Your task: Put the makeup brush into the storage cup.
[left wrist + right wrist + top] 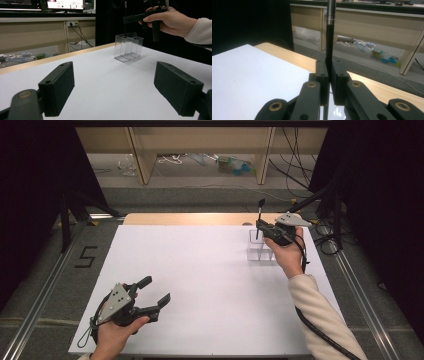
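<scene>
A clear plastic holder [261, 252] with upright compartments stands at the far right of the white sheet [200, 285]. My right gripper [259, 225] hovers just above it, shut on a thin black brush [259, 217] held nearly upright. In the left gripper view the brush [125, 22] dips its lower end into the holder's [128, 47] left compartment, under the right gripper [128, 19]. The right gripper view shows the brush handle [330, 37] pinched between the right gripper's [329, 68] jaws. My left gripper [155, 290] stands open near the front left, nothing in it, its jaws wide apart around [117, 87].
The sheet covers a wooden table whose far edge [200, 218] shows bare. Black curtains flank both sides. Beyond the table are wooden furniture legs [141, 157], cables [295, 170] and clutter on the floor. A cable [320, 330] trails from the right gripper along the sleeve.
</scene>
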{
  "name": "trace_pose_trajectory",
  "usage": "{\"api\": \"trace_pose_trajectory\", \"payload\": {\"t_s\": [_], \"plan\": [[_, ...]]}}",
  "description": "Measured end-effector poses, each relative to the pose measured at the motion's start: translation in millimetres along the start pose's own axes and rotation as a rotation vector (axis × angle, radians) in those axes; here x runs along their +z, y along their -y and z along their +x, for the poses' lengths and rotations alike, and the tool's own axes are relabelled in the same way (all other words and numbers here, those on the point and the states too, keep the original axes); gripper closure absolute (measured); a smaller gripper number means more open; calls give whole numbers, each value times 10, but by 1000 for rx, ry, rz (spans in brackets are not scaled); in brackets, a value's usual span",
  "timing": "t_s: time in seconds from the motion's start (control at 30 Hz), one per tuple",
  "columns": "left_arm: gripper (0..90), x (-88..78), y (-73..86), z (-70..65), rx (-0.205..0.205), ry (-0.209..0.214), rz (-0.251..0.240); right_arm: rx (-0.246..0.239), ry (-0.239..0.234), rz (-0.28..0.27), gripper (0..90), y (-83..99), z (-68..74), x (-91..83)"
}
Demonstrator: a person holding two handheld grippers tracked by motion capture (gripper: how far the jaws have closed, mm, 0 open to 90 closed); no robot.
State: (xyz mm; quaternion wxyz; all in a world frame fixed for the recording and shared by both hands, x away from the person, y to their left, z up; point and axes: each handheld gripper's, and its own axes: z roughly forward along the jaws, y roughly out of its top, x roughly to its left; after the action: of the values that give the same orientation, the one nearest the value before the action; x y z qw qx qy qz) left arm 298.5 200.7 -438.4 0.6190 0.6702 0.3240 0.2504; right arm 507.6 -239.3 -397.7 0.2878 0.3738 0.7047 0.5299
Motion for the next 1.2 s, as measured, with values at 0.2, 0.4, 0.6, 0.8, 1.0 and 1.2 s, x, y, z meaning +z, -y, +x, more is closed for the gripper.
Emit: {"api": "trace_pose_trajectory", "payload": {"t_s": [0.2,0.4,0.6,0.8,1.0,1.2], "plan": [[164,1,1,-1,-3,0,0,-12,11,-15,858,18,-2,21],[164,2,1,-2,-2,0,0,-11,9,-10,858,23,-4,22],[164,3,2,-2,-6,1,0,7,-2,22,858,30,8,18],[164,2,2,-1,-6,1,-1,-11,10,6,858,38,-5,29],[164,3,3,-3,-7,1,-1,-1,10,14,857,53,5,41],[164,4,3,-3,-8,1,-1,-11,10,9,857,66,4,57]]}}
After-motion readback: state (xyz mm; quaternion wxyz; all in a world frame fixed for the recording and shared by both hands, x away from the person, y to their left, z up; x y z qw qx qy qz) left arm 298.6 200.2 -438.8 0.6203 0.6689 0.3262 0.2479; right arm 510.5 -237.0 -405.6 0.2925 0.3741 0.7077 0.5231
